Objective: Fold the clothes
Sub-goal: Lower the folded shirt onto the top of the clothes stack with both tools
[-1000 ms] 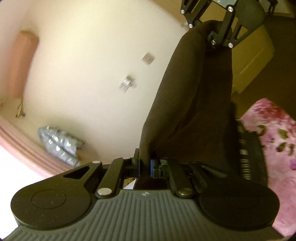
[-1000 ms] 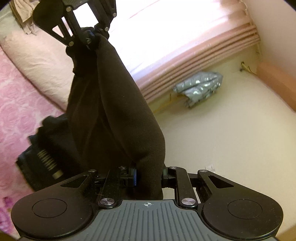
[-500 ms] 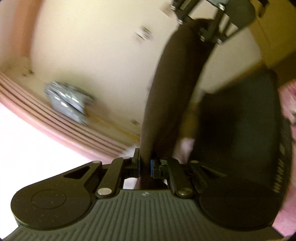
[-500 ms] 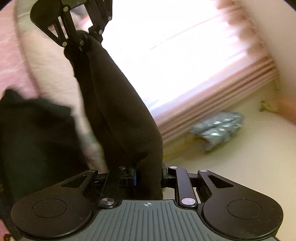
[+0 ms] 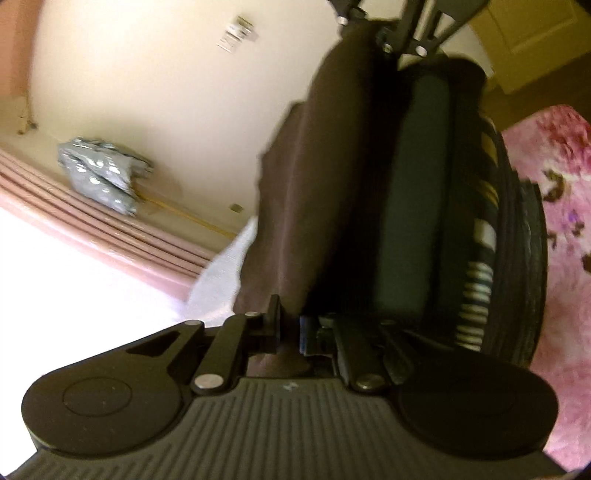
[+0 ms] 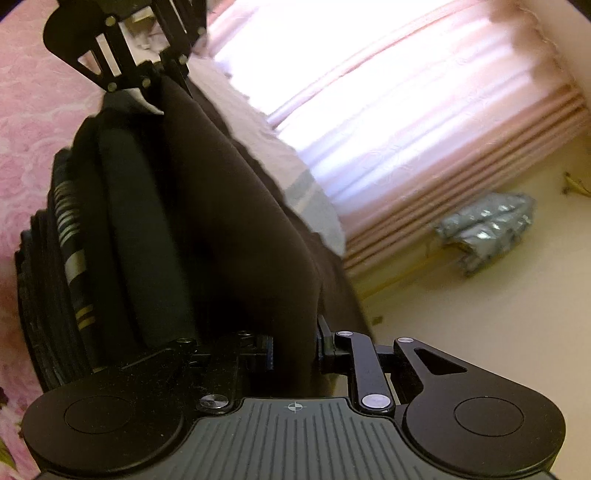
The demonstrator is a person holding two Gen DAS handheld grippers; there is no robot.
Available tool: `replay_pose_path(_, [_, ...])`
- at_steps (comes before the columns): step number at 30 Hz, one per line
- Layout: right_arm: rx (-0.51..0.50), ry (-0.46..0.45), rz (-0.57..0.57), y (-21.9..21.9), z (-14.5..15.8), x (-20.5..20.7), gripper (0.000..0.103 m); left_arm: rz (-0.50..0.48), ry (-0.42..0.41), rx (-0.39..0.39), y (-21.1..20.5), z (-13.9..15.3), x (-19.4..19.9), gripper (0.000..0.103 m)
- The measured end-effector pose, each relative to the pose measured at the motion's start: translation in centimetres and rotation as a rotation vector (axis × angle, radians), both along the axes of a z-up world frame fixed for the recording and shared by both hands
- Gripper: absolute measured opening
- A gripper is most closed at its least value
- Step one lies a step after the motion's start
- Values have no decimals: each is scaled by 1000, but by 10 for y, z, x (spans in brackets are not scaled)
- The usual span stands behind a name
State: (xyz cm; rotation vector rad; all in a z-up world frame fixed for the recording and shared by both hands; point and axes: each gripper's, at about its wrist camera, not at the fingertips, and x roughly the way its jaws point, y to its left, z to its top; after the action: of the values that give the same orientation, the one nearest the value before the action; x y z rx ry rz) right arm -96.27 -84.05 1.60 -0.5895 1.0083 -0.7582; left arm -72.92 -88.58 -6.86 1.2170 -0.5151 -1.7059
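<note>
Left wrist view: left gripper clamped on one end of a dark brown garment, cloth bunched between its jaws. Far end of the same cloth is pinched by the right gripper at the top of frame, so the garment runs as a taut band between the two tools. Just beside the band, on its right, sits a pile of dark folded clothes with a striped piece showing along its edge. Pile rests on a pink floral bedspread. Cream floor off to the left; a crumpled silver-grey bag lies there near pink pleated curtains. Motion blur across the frame.

Right wrist view: right gripper closed on the brown garment, fabric filling the gap between its jaws. Left gripper at the top left grips the opposite end. Folded dark pile lies left of the held cloth, touching or very close; cannot tell which. Striped piece on the pile's outer side, pink bedspread beyond. Curtains bright with backlight at the upper right, silver-grey bag on the floor below them.
</note>
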Motion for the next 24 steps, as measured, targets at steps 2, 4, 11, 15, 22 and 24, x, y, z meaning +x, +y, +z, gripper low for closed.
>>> replay_pose_path(2, [4,0,-9,6,-3,-2,18,7,7,51,-1,-10,-2,7])
replay_pose_path(4, [8,0,-17,11,-5,-4,18,11,-6,81,2,-28,-7,7])
replay_pose_path(11, [38,-7,-43,25,-7,-9,18,54,28,75,6,-28,-10,5])
replay_pose_path(15, [49,-20,-58,25,-6,-10,18,82,35,62,9,-32,-9,5])
replay_pose_path(22, [53,-8,-45,-6,-26,-8,18,121,64,59,23,-38,-19,4])
replay_pose_path(24, [53,-10,-50,-5,-32,-6,18,126,68,56,27,-40,-21,4])
